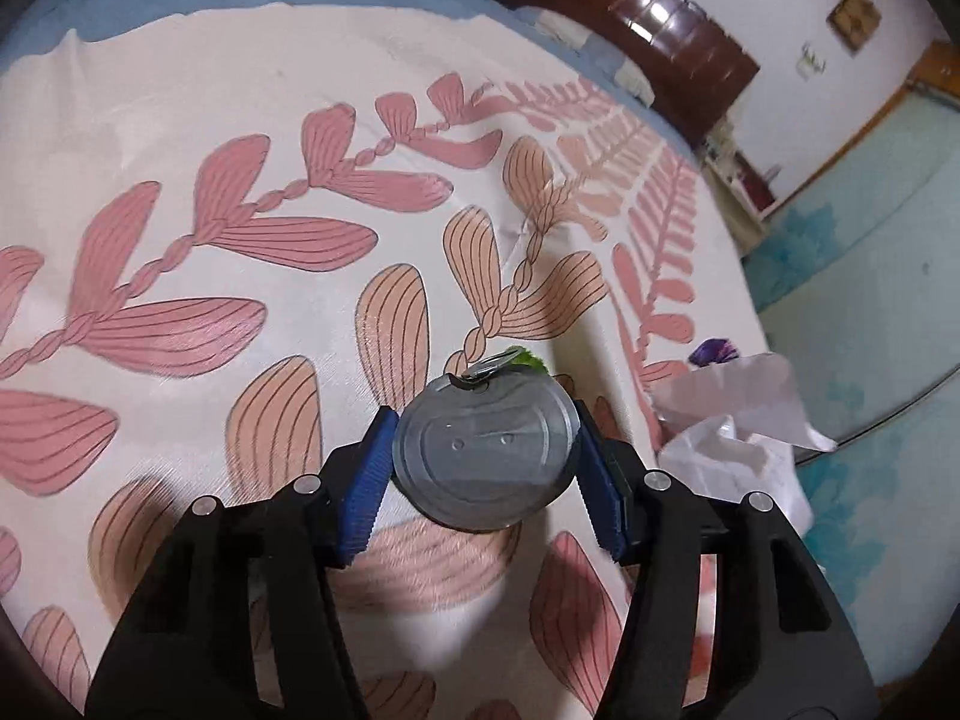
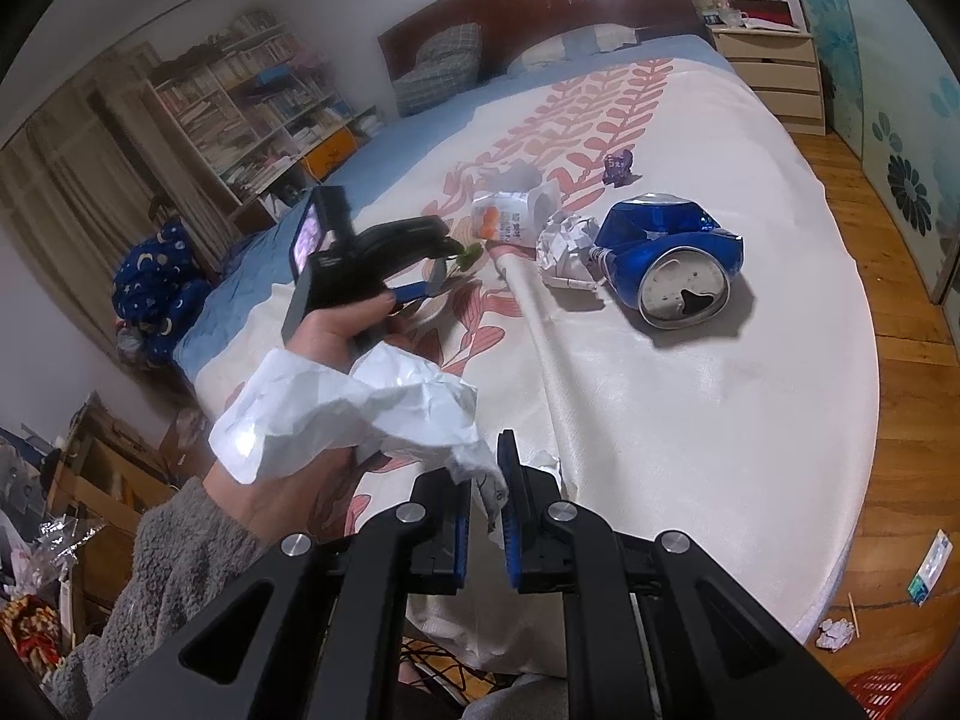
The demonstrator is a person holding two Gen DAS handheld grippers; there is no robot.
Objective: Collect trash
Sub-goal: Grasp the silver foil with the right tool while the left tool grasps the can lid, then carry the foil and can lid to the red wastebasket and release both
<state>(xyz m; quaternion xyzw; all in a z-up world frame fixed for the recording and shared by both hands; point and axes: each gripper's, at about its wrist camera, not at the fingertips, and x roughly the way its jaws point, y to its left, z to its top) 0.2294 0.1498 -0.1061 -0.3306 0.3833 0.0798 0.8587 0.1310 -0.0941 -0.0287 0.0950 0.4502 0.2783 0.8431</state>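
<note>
Left wrist view: left gripper (image 1: 483, 450) clamps a can lid (image 1: 485, 456); right gripper (image 2: 483, 501) pinches the white bag (image 2: 360, 414) at 3 o'clock. Next, likely lid into bag.

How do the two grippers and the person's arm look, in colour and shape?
Both grippers, left gripper and right gripper, have black angular linkage arms with silver round pivot pins and blue ribbed finger pads. The left hand is bare, above a grey fleecy sleeve.
</note>
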